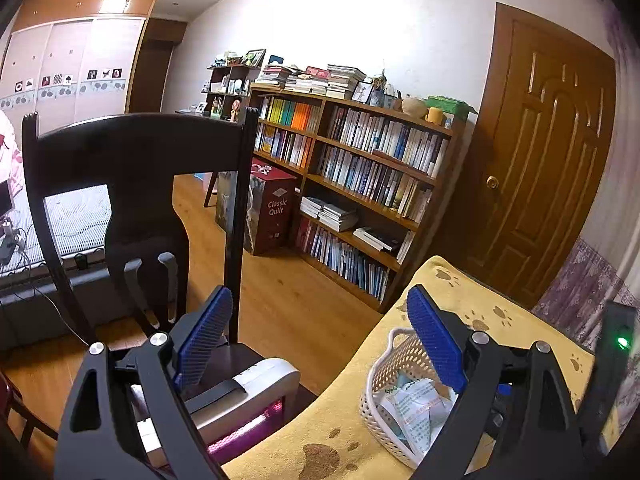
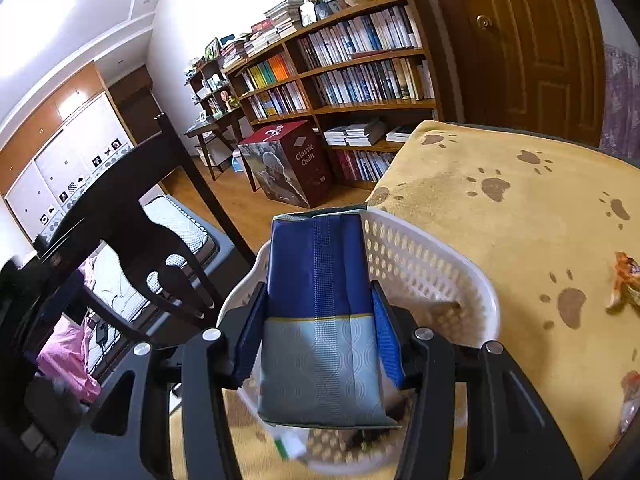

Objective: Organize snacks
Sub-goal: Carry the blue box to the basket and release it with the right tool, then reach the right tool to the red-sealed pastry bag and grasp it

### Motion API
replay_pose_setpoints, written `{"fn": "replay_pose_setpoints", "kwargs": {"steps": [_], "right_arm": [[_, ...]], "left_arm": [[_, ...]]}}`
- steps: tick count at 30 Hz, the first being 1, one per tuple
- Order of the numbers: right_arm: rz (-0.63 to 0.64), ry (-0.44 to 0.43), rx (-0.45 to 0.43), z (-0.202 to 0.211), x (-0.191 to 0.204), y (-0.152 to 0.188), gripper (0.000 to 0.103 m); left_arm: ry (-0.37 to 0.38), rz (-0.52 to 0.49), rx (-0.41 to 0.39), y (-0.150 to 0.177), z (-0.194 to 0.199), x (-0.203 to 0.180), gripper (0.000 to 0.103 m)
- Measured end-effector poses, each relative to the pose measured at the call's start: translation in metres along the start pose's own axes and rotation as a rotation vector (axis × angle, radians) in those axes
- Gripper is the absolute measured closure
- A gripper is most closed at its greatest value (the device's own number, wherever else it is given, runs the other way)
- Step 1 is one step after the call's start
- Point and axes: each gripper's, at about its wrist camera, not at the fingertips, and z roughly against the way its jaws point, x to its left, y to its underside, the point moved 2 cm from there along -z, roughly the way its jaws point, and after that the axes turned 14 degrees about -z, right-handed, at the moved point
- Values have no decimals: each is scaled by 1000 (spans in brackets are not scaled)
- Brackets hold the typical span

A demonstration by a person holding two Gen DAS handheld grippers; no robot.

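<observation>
Gripping a blue-and-grey snack packet [image 2: 320, 320] between both pads, the right gripper [image 2: 318, 344] holds it above the white basket [image 2: 432, 256]. The left gripper [image 1: 320, 344] hangs spread wide and empty, the basket [image 1: 384, 384] under its right finger, on the yellow cloth [image 1: 480, 300].

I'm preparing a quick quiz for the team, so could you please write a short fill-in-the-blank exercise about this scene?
1. The right gripper is shut on a blue and grey ____.
2. That packet is held over the white ____.
3. The left gripper's jaws stand ____.
4. The yellow cloth is printed with brown ____ prints.

Missing words: packet; basket; open; paw
</observation>
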Motion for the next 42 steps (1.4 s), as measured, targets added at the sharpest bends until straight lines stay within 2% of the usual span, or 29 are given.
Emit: {"fn": "replay_pose_setpoints", "kwargs": {"steps": [4,19,31,36,42], "right_arm": [[-28,15,0,-13,-6,-8,46],[-9,19,-4,-3,-11,7,46],[-39,46,-93,30,-27,10,46],[-48,95,-137,48,-45,16,46],[-106,184,-157,64,-88,23,46]], "left_arm": [[6,-2,6,-1,-3,0,13],[18,-11,5,-1,-2,-3,12],[40,-22,-4,-1,5,-10,12],[49,-33,-10,-2,8,-14,12],[61,-54,-12,-2,10,-22,12]]}}
